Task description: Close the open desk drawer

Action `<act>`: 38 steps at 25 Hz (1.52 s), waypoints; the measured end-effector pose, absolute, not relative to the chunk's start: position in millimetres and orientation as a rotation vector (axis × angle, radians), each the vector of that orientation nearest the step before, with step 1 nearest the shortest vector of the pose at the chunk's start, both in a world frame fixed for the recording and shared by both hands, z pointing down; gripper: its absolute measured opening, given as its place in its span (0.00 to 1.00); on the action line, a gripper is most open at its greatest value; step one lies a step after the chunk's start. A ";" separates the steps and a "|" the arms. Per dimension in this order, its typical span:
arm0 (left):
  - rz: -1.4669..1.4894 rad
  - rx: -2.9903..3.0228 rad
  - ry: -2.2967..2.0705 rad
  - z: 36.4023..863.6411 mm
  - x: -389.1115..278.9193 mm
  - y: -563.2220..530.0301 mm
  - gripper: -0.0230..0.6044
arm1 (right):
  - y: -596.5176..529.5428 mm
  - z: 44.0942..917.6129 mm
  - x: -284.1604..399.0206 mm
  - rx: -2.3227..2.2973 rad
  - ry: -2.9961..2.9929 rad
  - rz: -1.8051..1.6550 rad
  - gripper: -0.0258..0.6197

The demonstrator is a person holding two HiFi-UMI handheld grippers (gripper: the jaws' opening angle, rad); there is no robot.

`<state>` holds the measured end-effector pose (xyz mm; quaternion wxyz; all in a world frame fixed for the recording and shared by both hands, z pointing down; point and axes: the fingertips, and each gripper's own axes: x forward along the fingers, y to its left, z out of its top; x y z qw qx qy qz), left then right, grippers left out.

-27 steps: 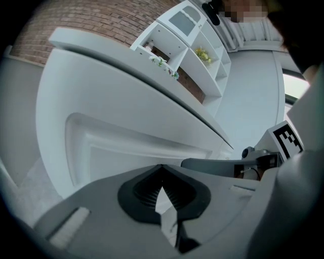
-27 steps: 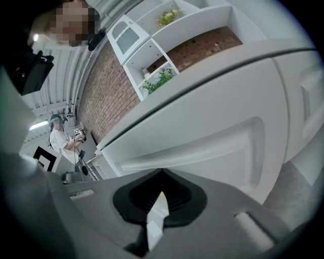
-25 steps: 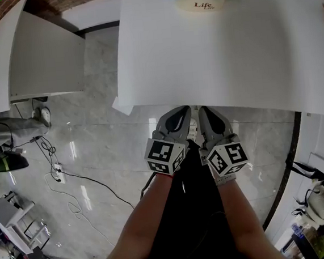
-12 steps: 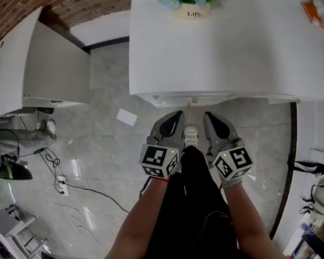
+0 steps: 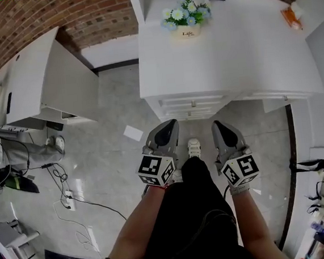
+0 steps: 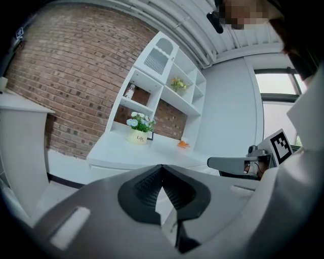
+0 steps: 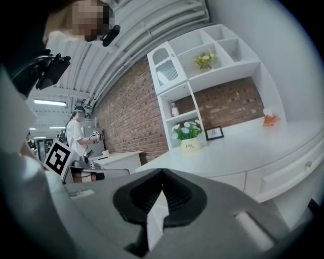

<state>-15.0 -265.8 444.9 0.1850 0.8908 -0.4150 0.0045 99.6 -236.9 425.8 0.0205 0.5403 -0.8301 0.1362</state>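
white desk (image 5: 240, 56) ahead; l tool (image 5: 169, 123) & r tool (image 5: 218, 124) jaws both together, empty.

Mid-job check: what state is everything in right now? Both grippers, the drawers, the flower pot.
left gripper: jaws together, empty, short of the desk.
right gripper: jaws together, empty, short of the desk.
right-hand drawer: sticks out a little from the desk front, open.
centre drawers: flush with the front, shut.
flower pot: upright on the desk top.
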 end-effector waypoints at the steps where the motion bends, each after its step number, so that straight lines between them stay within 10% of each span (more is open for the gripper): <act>1: 0.007 2.514 -1.178 438.6 -17.8 -262.8 0.04 | -232.2 419.3 102.7 1.688 -2.569 0.405 0.04; 38: -0.112 2.557 -1.391 308.8 -68.8 -178.6 0.04 | -146.2 290.7 131.5 1.752 -2.601 0.205 0.04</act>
